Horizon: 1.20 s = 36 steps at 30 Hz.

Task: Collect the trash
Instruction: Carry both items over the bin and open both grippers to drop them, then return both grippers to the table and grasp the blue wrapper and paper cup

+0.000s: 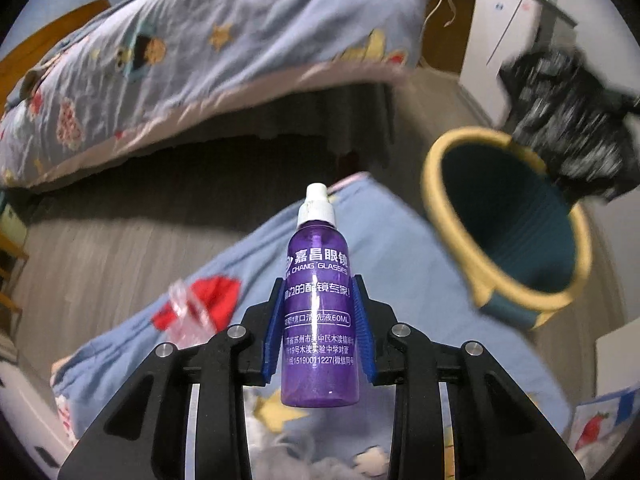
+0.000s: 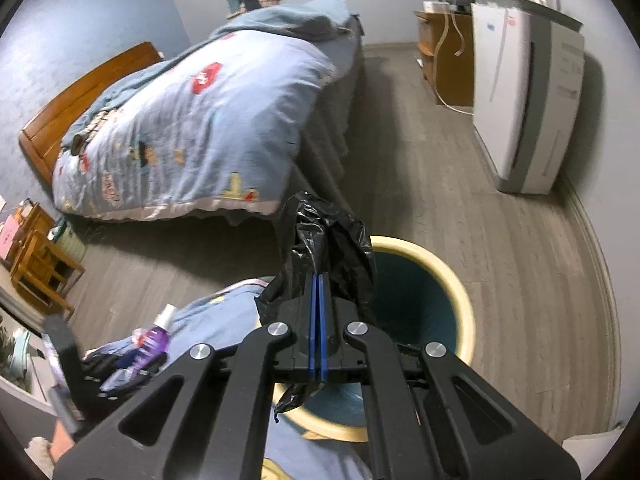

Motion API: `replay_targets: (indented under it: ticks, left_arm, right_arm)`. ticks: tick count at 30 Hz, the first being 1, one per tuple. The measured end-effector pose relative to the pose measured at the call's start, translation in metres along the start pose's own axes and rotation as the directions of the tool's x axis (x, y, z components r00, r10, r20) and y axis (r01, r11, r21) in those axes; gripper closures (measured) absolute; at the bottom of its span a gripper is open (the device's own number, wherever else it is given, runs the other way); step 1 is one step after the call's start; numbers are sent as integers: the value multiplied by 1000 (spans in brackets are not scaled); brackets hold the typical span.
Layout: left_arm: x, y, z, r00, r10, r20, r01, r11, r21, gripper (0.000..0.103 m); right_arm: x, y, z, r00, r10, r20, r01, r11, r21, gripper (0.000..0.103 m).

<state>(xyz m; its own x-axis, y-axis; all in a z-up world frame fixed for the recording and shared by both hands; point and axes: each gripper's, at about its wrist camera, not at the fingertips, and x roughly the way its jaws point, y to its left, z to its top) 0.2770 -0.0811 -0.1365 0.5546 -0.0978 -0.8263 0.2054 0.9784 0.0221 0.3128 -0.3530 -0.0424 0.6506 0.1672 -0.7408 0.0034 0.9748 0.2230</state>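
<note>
Clamped at mid-body, our left gripper holds the purple spray bottle above the quilt; light, rigid, slick plastic. Our right gripper pinches the limp black bag over the bin.

grey wood-look floor, pale blue walls; a wooden-framed bed under a blue patterned quilt, white appliance beside a wooden cabinet.
</note>
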Motion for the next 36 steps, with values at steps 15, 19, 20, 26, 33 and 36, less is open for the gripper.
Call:
replay_targets:
  ticks: [15, 19, 20, 26, 33, 36]
  left_arm:
    - [22, -131, 53, 982, -187, -13, 187, 972, 145, 70]
    - [40, -151, 61, 986, -166, -23, 167, 969, 180, 70]
    - [43, -151, 62, 985, -170, -20, 171, 968, 183, 69]
    - [34, -146, 64, 985, -172, 30, 164, 971, 175, 40]
    - [22, -122, 54, 989, -148, 29, 142, 979, 146, 40]
    - [6, -105, 49, 990, -134, 45, 127, 983, 134, 40]
  right_arm:
    - [61, -73, -28, 974, -10, -225, 44, 988, 148, 102]
    - [65, -74, -33, 971, -2, -239, 39, 988, 151, 102]
    - [65, -73, -33, 970, 2, -242, 36, 987, 154, 102]
    - [83, -73, -40, 961, 67, -269, -18, 983, 181, 102]
    - [89, -68, -39, 961, 85, -263, -30, 978, 208, 59]
    - [79, -58, -35, 971, 35, -238, 0, 989, 148, 59]
